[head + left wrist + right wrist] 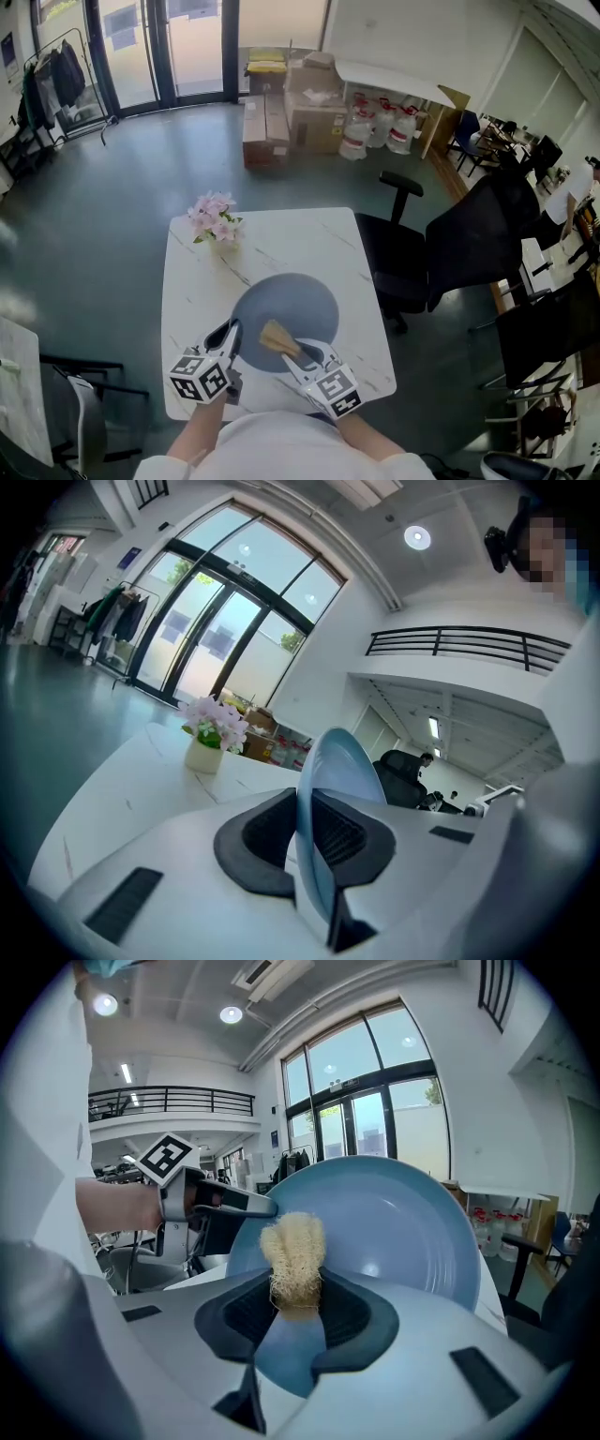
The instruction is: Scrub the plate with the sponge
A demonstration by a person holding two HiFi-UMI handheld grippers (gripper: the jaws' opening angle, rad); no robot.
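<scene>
Plate (298, 302), round, blue-grey, glossy, sits over the near middle of the white marbled desk (187, 281). It is tipped up, not flat; I cannot tell whether its far rim touches the desk. The left gripper (232, 330) has its jaws pinching the near-left rim, with the plate edge-on between the pads in the left gripper view (337, 771).

Sponge (278, 339) is tan, fibrous and loofah-like. The right gripper (298, 354) has its jaws pinching the sponge's lower end, and the free tip is up against the plate's face (403, 1232).

Handling, as a guess:
- The plate looks stiff, smooth and likely slippery, and breakable if dropped.
- A rim grip is the only real hold, so it needs firm squeeze because scrub pressure will lever against it.
- The sponge (293, 1251) looks light, springy and crushable, so grip it low and leave the tip free to flex.

A pink flower pot (216, 223) stands at the far-left of the desk, well apart from the plate.

Writing: none readable. The cubes carry black-and-white square markers only, and print on the cartons (281, 112) on the floor is too small to read.
</scene>
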